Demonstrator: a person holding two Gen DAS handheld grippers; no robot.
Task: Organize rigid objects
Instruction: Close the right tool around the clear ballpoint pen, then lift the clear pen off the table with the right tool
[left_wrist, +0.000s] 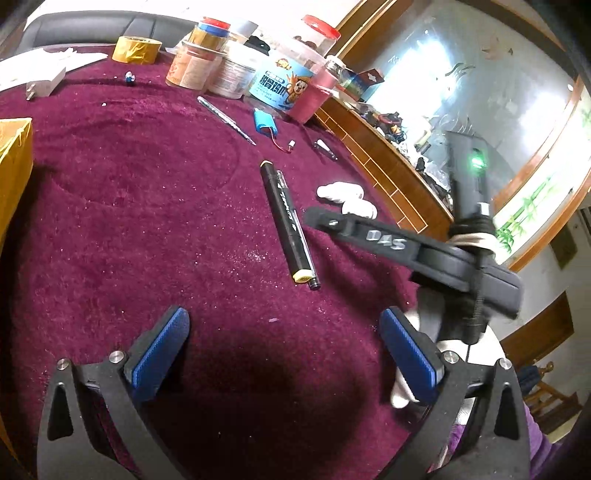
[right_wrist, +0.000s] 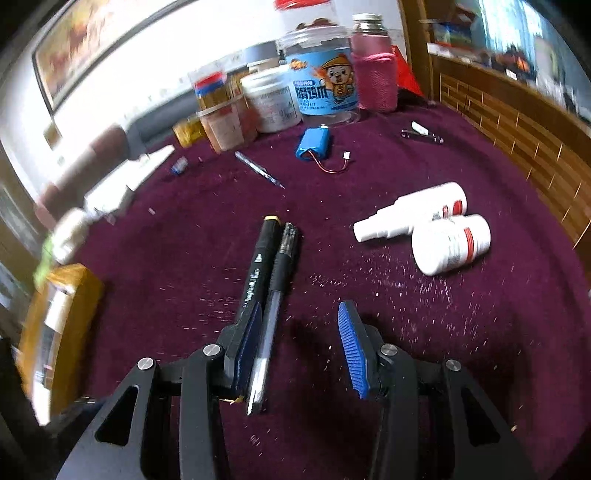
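A black marker (left_wrist: 284, 218) and a clear gel pen (left_wrist: 301, 236) lie side by side on the maroon cloth (left_wrist: 147, 221). My left gripper (left_wrist: 284, 336) is open and empty, just short of their near ends. My right gripper (right_wrist: 303, 332) is open over the pens; the gel pen (right_wrist: 273, 306) lies between its fingers, against the left pad (right_wrist: 247, 350), and the marker (right_wrist: 260, 258) lies just outside that finger. Two white bottles (right_wrist: 436, 229) lie to the right. The right gripper also shows in the left wrist view (left_wrist: 388, 240), in front of the bottles (left_wrist: 343, 195).
Jars and tubs (left_wrist: 258, 70) stand at the back with a tape roll (left_wrist: 136, 50). A blue battery pack (right_wrist: 312, 146), a thin tool (right_wrist: 258, 170) and nail clippers (right_wrist: 421, 134) lie on the cloth. A yellow box (right_wrist: 62, 325) sits at the left. A wooden rail (right_wrist: 517, 129) runs along the right.
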